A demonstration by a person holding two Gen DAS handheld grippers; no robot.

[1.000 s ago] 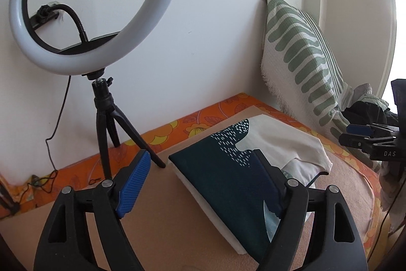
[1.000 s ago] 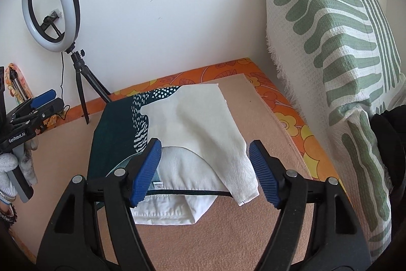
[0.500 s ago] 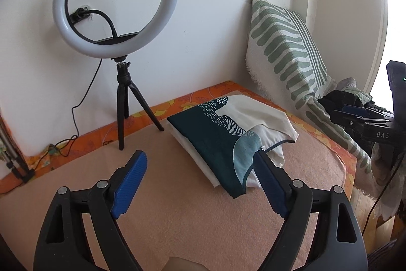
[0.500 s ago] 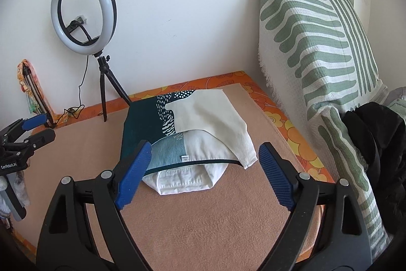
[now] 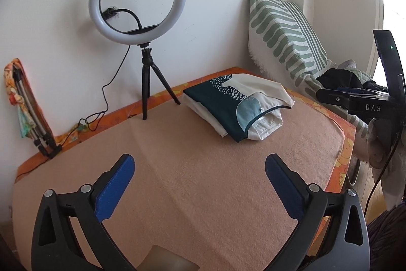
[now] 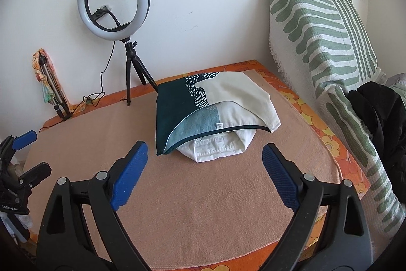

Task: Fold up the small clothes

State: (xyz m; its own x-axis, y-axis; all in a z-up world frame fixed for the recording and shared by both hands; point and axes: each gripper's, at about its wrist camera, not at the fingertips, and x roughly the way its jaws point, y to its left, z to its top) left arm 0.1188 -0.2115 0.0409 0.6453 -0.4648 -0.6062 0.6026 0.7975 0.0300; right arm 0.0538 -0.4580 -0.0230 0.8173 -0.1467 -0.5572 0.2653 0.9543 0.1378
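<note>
A folded garment in dark teal, light blue and cream [image 5: 228, 103] lies on top of a folded white garment [image 5: 264, 125] at the far side of the peach blanket [image 5: 192, 182]. Both also show in the right wrist view: the teal garment [image 6: 182, 111], the white one [image 6: 218, 147]. My left gripper [image 5: 199, 169] is open and empty, well back from the pile. My right gripper [image 6: 203, 155] is open and empty, just short of the pile's near edge. The right gripper also shows at the right edge of the left wrist view [image 5: 355, 98].
A ring light on a black tripod [image 5: 144, 83] stands at the wall behind the blanket, its cable trailing left. A green-striped cushion [image 6: 327, 47] leans at the right, with dark clothes [image 6: 380, 118] beside it. A folded tripod with colourful cloth [image 5: 28, 108] leans at the left.
Both grippers have pulled back and away from the folded pile, which now looks smaller and farther. Both stayed open and empty. The pile has not moved.
</note>
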